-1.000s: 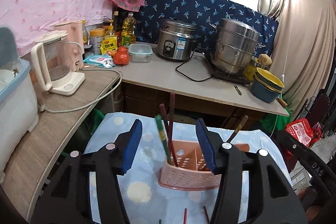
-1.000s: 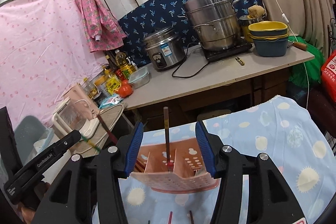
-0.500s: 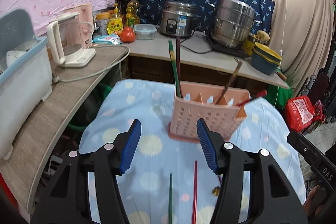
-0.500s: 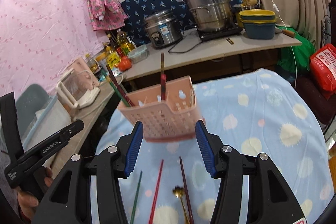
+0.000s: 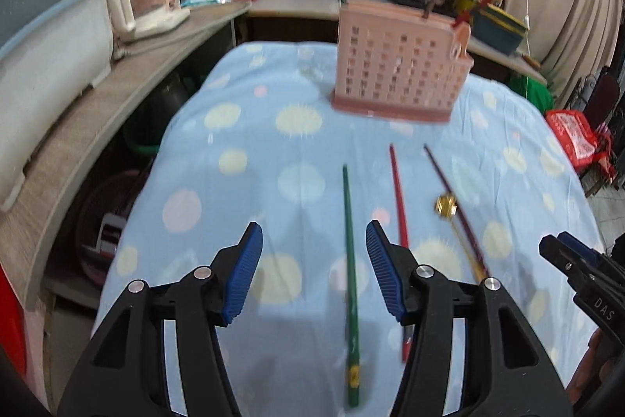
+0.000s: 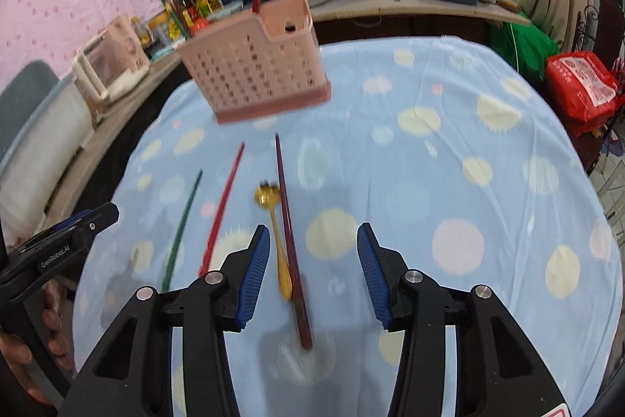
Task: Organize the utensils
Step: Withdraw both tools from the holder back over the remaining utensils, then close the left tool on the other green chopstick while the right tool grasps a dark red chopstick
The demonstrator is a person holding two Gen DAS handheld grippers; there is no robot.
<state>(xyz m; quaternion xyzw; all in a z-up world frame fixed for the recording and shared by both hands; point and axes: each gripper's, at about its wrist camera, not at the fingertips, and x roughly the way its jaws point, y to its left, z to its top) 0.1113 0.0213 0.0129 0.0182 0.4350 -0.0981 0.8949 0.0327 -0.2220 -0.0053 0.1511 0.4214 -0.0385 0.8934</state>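
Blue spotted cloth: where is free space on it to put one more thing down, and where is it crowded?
The blue spotted cloth lies bare right of the dark chopstick, out to the cloth's right edge. It is also bare left of the green chopstick. Crowded: the strip in front of the pink basket, where green chopstick, red chopstick, gold spoon and dark chopstick lie close together.

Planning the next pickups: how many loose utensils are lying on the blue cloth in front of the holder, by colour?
Green chopstick: 1
Red chopstick: 1
Dark maroon chopstick: 1
Gold spoon: 1
Total: 4 loose on the cloth, none held.
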